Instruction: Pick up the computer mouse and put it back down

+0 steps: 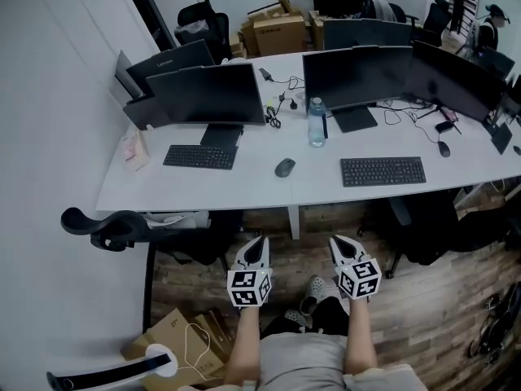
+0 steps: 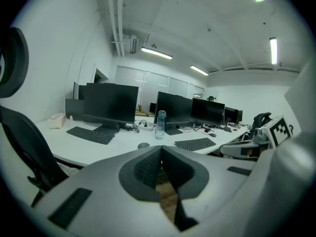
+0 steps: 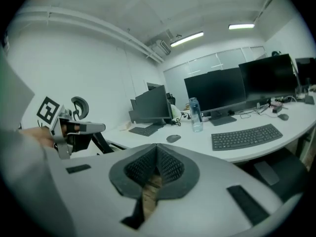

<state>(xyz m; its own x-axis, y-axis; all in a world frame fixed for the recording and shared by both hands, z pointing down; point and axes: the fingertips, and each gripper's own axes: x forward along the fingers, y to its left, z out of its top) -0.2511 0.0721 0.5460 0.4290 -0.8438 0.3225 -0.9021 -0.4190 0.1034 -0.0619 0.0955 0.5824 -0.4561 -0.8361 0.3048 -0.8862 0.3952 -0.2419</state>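
Note:
A dark grey computer mouse (image 1: 285,167) lies on the white desk (image 1: 252,182) between two keyboards; it also shows as the mouse (image 2: 143,145) in the left gripper view and the mouse (image 3: 173,138) in the right gripper view. My left gripper (image 1: 256,247) and right gripper (image 1: 343,246) hang side by side over the wooden floor, short of the desk's front edge. Both are shut with nothing between their jaws. In their own views the left gripper (image 2: 161,149) and right gripper (image 3: 156,147) point toward the desk.
A clear water bottle (image 1: 317,122) stands behind the mouse. Keyboards (image 1: 200,156) (image 1: 383,171) lie left and right of it, with black monitors (image 1: 208,94) (image 1: 358,76) behind. A black office chair (image 1: 114,226) sits at the left, a cardboard box (image 1: 175,336) on the floor.

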